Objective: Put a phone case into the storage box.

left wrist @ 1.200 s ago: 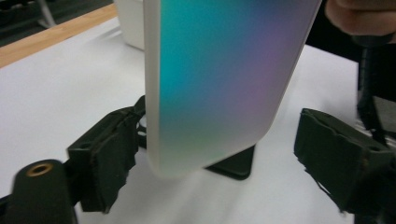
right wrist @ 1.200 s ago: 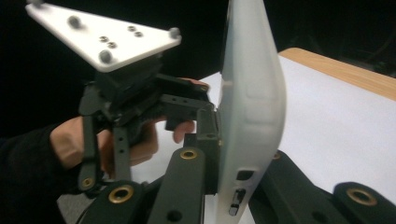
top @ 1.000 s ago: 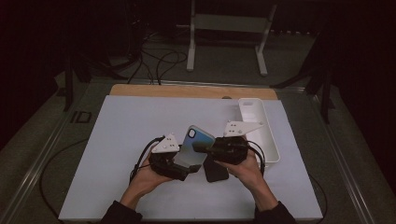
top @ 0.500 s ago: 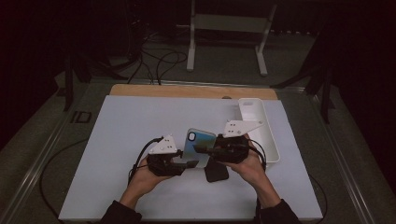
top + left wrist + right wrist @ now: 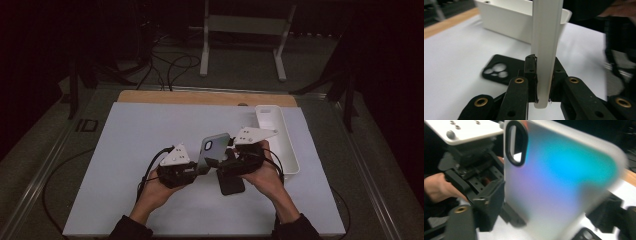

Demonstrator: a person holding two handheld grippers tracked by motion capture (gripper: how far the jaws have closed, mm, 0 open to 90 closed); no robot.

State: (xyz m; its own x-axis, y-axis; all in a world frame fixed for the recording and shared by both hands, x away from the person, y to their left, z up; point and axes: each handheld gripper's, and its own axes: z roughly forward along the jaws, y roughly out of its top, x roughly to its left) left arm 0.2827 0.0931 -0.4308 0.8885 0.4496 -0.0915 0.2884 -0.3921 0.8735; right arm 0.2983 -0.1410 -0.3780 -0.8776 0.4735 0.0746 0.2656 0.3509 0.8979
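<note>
Iridescent phone case (image 5: 214,150) is getting held upright between both hands above the table (image 5: 130,145), left gripper (image 5: 543,82) pinching its bottom edge, right gripper (image 5: 231,159) alongside, can't tell its jaws

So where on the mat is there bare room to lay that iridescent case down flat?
The left half of the white mat is bare, from the wooden edge down to the near edge. A smaller patch lies between the wooden edge and the iridescent case. It is crowded at right centre: both tongs, the black case and the white tray.
</note>
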